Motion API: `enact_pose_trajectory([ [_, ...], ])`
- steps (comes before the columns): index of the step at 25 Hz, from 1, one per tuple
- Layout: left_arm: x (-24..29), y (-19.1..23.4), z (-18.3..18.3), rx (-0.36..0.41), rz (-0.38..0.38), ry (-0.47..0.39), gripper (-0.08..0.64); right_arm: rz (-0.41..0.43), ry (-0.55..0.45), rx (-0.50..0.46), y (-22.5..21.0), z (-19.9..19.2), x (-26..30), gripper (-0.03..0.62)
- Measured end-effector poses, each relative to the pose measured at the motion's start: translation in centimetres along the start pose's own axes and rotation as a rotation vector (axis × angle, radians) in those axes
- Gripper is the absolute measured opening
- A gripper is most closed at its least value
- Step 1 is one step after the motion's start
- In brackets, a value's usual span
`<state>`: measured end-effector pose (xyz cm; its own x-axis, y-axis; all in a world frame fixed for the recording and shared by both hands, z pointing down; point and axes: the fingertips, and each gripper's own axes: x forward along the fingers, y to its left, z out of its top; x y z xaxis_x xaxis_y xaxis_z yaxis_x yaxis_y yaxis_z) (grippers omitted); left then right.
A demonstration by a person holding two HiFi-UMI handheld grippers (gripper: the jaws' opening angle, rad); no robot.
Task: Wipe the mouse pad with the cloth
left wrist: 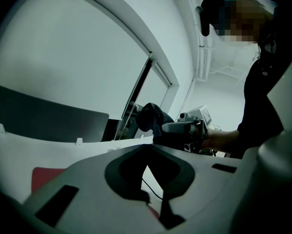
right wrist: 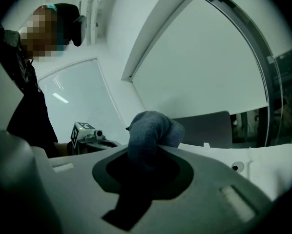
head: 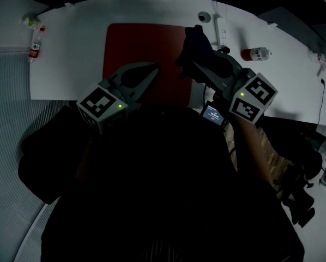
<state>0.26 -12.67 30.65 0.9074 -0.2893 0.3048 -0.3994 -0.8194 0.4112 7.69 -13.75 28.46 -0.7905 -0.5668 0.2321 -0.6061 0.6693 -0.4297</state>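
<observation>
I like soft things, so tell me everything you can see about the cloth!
The cloth is dark blue-grey and looks soft and knitted. It is scrunched into a lump, pinched between the right gripper's fingers, its rounded end sticking out past them. It sits over the red pad's right edge, seemingly lifted off it.

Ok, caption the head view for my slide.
Right gripper holds cloth at edge of red mouse pad; left gripper shut, empty.

On the white table, a red-labelled bottle sits at the far left. A power strip and a second bottle lie at the far right.
</observation>
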Motion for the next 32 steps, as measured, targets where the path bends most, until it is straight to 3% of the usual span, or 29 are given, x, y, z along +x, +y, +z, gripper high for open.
enact_pose_trajectory([
  [7, 0.8, 1.7, -1.9, -0.046, 0.016, 0.066, 0.008, -0.002, 0.048, 0.056, -3.1, -2.2, 1.0, 0.080],
  [12, 1.7, 3.0, -2.7, -0.074, 0.044, 0.067, 0.008, 0.021, 0.073, 0.078, -4.0, -3.0, 2.4, 0.080],
  [32, 6.3, 7.6, -6.4, -0.131, 0.029, 0.210, 0.008, 0.040, 0.173, 0.166, -9.1, -7.2, 6.8, 0.080],
])
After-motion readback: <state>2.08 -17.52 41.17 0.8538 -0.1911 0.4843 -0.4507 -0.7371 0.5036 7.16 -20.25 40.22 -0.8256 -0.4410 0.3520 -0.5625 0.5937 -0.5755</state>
